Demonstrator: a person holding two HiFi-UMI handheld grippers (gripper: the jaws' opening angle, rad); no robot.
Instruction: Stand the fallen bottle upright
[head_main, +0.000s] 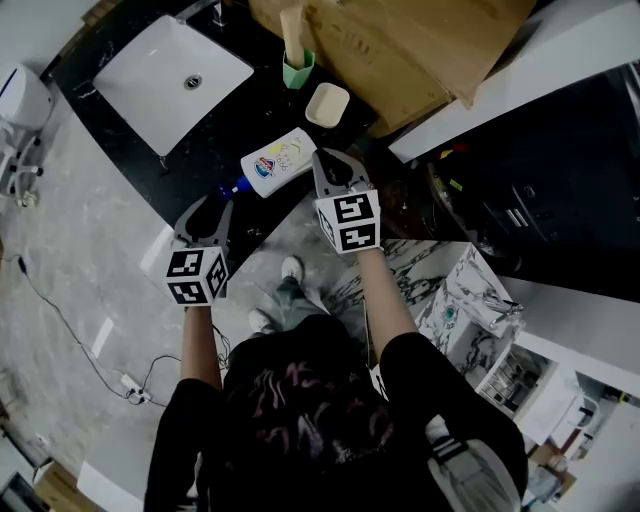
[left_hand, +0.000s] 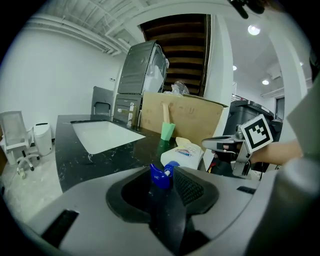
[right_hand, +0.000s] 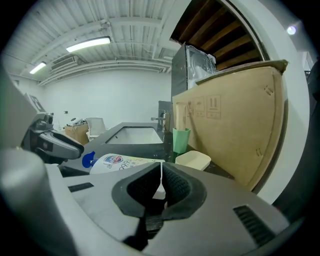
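One bottle (head_main: 276, 163) lying, part-hidden by right gripper (head_main: 325, 158), jaws together; left gripper (head_main: 213, 205) jaws spread.

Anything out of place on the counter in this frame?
Yes: the white bottle with a blue cap lies on its side near the front edge of the counter. No spill shows.

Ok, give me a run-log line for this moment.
bottle: lying on counter | left gripper: open, near blue cap | right gripper: shut, by bottle's base | upright: not yet
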